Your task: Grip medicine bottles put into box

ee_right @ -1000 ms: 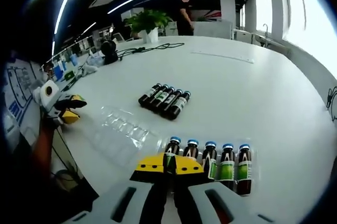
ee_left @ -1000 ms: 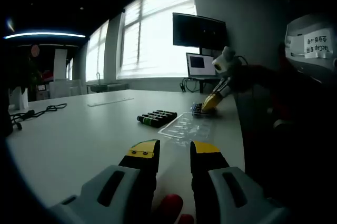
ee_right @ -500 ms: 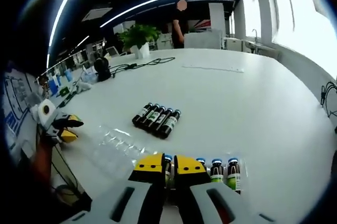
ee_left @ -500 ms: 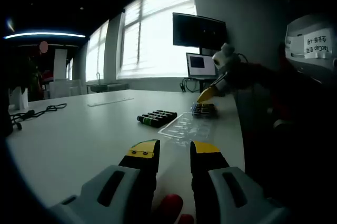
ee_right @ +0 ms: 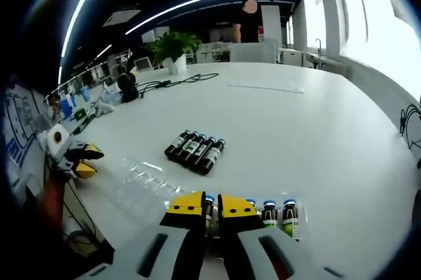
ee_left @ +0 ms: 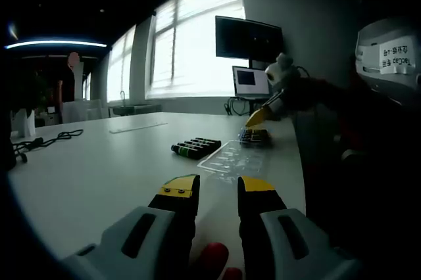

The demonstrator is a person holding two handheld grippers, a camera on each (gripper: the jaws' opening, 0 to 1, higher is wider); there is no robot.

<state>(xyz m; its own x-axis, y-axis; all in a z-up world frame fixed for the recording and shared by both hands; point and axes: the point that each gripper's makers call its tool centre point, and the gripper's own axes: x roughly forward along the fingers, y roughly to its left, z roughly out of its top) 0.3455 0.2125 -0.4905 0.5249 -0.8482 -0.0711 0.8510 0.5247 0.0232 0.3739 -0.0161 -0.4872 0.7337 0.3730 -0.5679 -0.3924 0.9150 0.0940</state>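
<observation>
A: Office, big white table [ee_right: 309, 129]. Clear plastic tray [ee_right: 148, 178] lies near its edge, five dark bottles [ee_right: 195, 150] flat beyond it.

B: Right gripper [ee_right: 212, 205]?

A: Jaws nearly closed around a blue-capped medicine bottle [ee_right: 208, 202] in the upright row. Probably glass, light, slick; grip mid-body.

B: Left gripper [ee_left: 217, 189]?

A: Parted, empty, hovering low.

Clear glossy plastic tray [ee_right: 148, 178]; smooth matt white table [ee_right: 283, 129]; dark glass bottles [ee_right: 195, 152].
</observation>
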